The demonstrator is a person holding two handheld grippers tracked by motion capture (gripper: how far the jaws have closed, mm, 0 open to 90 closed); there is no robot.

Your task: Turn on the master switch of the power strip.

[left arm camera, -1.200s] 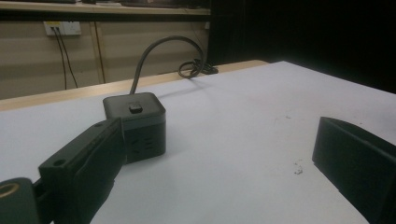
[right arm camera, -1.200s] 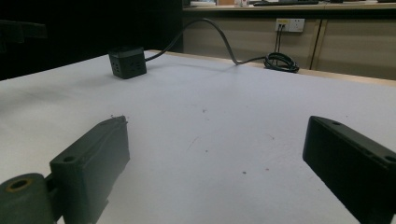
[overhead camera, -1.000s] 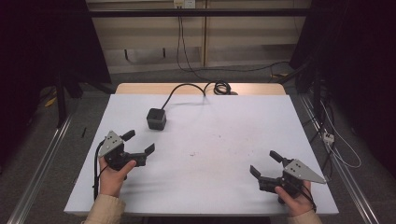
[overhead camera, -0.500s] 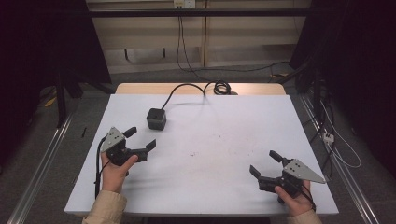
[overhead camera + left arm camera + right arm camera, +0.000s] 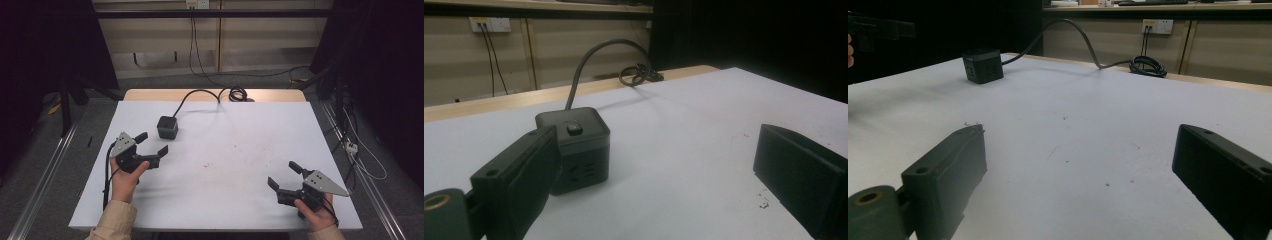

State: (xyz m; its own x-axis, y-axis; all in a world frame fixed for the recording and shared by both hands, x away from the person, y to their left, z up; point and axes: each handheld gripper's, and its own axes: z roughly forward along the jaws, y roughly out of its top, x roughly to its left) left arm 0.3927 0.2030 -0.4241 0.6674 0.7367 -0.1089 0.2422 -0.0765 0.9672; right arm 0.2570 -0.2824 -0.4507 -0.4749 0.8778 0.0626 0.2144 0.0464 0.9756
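A black cube power socket (image 5: 167, 127) is seen standing upright on the white worktop (image 5: 240, 150), toward its far left part, with a small button on its top face and socket slots on its side faces. A thick black cable (image 5: 197, 95) is led from it in an arc toward the far edge, where it is coiled on the bare wooden strip. The left gripper (image 5: 150, 145) is held just near the cube on its near side, its fingers spread wide and closed on nothing; in the left gripper view the cube (image 5: 574, 147) is seen just behind the left finger (image 5: 519, 175), though contact cannot be told. The right gripper (image 5: 284, 176) is held well apart at the near right corner, its fingers likewise spread wide over bare worktop, with the cube (image 5: 981, 65) seen far off.
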